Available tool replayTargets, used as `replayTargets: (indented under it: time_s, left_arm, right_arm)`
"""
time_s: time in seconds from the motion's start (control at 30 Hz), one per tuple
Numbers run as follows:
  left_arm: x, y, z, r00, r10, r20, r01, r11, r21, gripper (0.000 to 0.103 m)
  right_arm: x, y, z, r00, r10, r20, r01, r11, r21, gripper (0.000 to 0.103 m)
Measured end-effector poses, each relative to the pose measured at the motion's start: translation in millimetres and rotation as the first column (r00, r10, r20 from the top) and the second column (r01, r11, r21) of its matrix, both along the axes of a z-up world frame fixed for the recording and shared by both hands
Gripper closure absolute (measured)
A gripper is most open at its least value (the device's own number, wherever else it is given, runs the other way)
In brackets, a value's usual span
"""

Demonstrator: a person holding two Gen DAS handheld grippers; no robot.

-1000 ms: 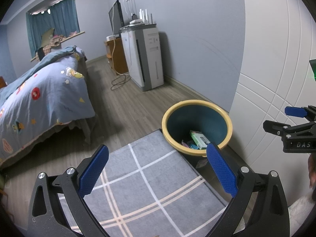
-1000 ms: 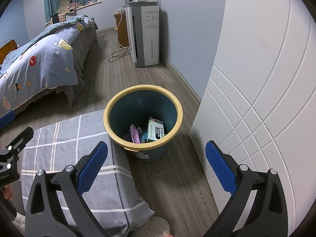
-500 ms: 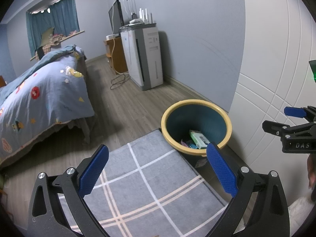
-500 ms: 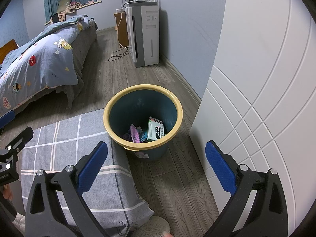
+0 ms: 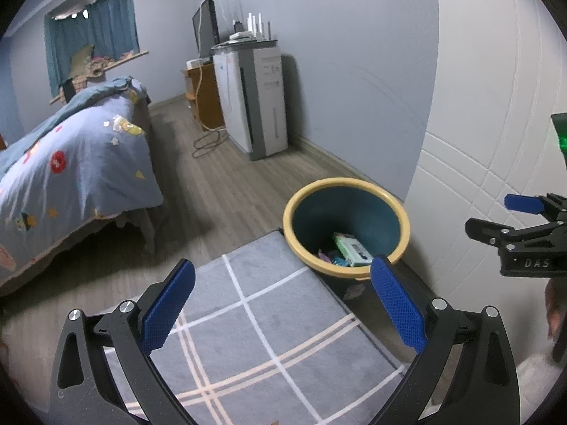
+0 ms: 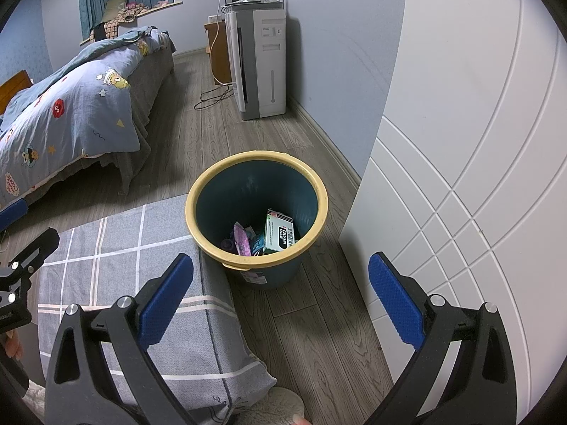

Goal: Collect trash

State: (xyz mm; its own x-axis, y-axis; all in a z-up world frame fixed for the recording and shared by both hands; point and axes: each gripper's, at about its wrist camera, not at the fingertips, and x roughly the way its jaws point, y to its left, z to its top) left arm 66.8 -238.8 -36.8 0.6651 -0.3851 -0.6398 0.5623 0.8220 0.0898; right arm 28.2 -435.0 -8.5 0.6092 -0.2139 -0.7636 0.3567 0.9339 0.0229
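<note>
A teal trash bin with a yellow rim [image 6: 207, 180] stands on the wood floor beside a white panelled door [image 6: 460, 141]; it also shows in the left wrist view [image 5: 294, 194]. Inside lie a white and green box [image 6: 279, 235], a purple wrapper [image 6: 241, 239] and other small trash. My right gripper [image 6: 280, 304] is open and empty, held above the floor just short of the bin. My left gripper [image 5: 281, 304] is open and empty over a grey checked cushion [image 5: 269, 326], left of the bin.
A bed with a blue cartoon duvet [image 6: 71, 106] fills the left. A white air purifier [image 6: 260, 63] with a router on top and a wooden cabinet [image 5: 203, 99] stand by the far wall, cables on the floor. A slippered foot [image 6: 280, 405] is near the bottom edge.
Almost nothing has moved. The left wrist view has drifted very slightly; both grippers stay open and empty.
</note>
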Motion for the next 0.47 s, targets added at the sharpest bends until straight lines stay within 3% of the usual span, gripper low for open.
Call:
replayTargets:
  time_s: [0.2, 0.47]
  left_arm:
    - [-5.8, -8.4, -4.4, 1.0, -0.019, -0.004, 0.019, 1.0, 0.007, 0.005]
    - [-1.9, -8.3, 0.5, 0.998, 0.031, -0.059, -0.03, 0.999, 0.012, 0.005]
  right_arm:
    - [-0.3, -0.7, -0.9, 1.0, -0.002, -0.001, 0.002, 1.0, 0.001, 0.005]
    - [0.5, -2.4, -9.7, 0.999, -0.028, -0.036, 0.028, 0.999, -0.019, 0.005]
